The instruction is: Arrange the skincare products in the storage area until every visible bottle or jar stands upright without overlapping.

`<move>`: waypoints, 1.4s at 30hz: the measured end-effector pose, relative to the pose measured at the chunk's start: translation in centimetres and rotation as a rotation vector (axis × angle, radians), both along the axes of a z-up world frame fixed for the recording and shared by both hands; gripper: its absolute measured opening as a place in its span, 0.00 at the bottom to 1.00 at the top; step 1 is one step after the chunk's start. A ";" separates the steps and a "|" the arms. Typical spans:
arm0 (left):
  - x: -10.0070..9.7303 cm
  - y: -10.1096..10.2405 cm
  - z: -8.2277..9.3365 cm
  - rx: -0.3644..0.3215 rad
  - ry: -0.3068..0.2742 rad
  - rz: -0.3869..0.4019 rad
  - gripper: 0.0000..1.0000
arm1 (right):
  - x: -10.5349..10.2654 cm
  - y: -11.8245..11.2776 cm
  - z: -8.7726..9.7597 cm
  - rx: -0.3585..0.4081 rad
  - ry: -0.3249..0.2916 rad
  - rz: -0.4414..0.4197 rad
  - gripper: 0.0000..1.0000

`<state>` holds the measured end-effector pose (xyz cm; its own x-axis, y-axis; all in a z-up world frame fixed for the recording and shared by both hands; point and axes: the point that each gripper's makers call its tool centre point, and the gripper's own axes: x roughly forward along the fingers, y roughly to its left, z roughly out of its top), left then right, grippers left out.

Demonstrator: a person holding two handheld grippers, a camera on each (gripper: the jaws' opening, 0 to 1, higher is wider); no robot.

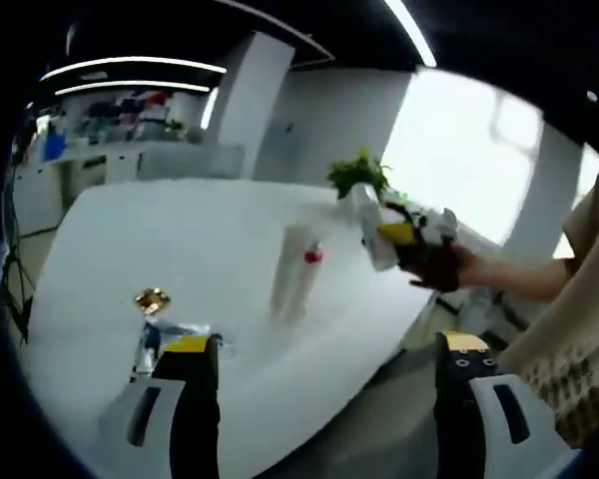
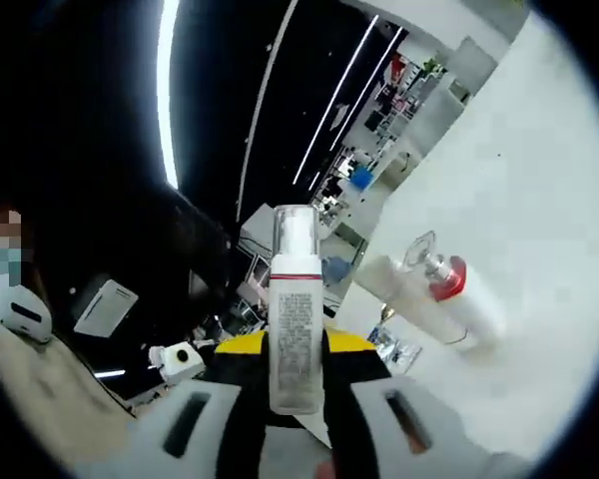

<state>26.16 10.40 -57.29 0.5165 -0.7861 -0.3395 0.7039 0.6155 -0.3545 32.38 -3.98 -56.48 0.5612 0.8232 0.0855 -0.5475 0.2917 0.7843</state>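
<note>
A: What does the right gripper [image 2: 298, 384] have hold of?

B: In the right gripper view its jaws are closed on a white pump bottle [image 2: 296, 329], low in the middle of the frame. The bottle's clear cap points up the picture. In the left gripper view the same gripper comes in at centre right, carried by a gloved hand [image 1: 441, 263], and the bottle there is tilted.

A: And the left gripper [image 1: 324, 374]?

B: Its jaws stand wide apart at the bottom of its view, with nothing between them.

A: The other products?

B: A white bottle with a red collar [image 1: 297, 269] stands upright mid-frame on the white table [image 1: 180, 230]. At lower left lie a small gold-topped jar [image 1: 152, 299] and, just beside the left jaw, a clear blue-tinted item [image 1: 170, 337]; what it is, I cannot tell. A green plant [image 1: 357, 175] sits at the table's far edge.
</note>
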 end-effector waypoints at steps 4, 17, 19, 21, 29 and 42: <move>-0.2 -1.8 2.0 -0.097 0.019 -0.048 0.87 | -2.0 2.4 0.8 0.030 -0.036 0.082 0.19; -0.8 -5.5 6.2 -0.229 0.039 -0.217 0.74 | -7.0 8.3 4.5 0.067 -0.219 0.327 0.19; -1.0 -5.7 7.0 -0.257 0.037 -0.243 0.68 | -7.8 8.8 5.0 0.078 -0.238 0.368 0.19; -1.1 -5.8 7.9 -0.283 0.034 -0.268 0.62 | -8.4 9.4 5.5 0.088 -0.252 0.393 0.19; -1.0 -6.1 8.8 -0.295 0.016 -0.292 0.42 | -9.2 10.8 5.7 0.056 -0.286 0.439 0.20; 0.1 -5.9 8.7 -0.291 0.000 -0.240 0.20 | -7.2 10.8 5.7 -0.107 -0.282 0.354 0.20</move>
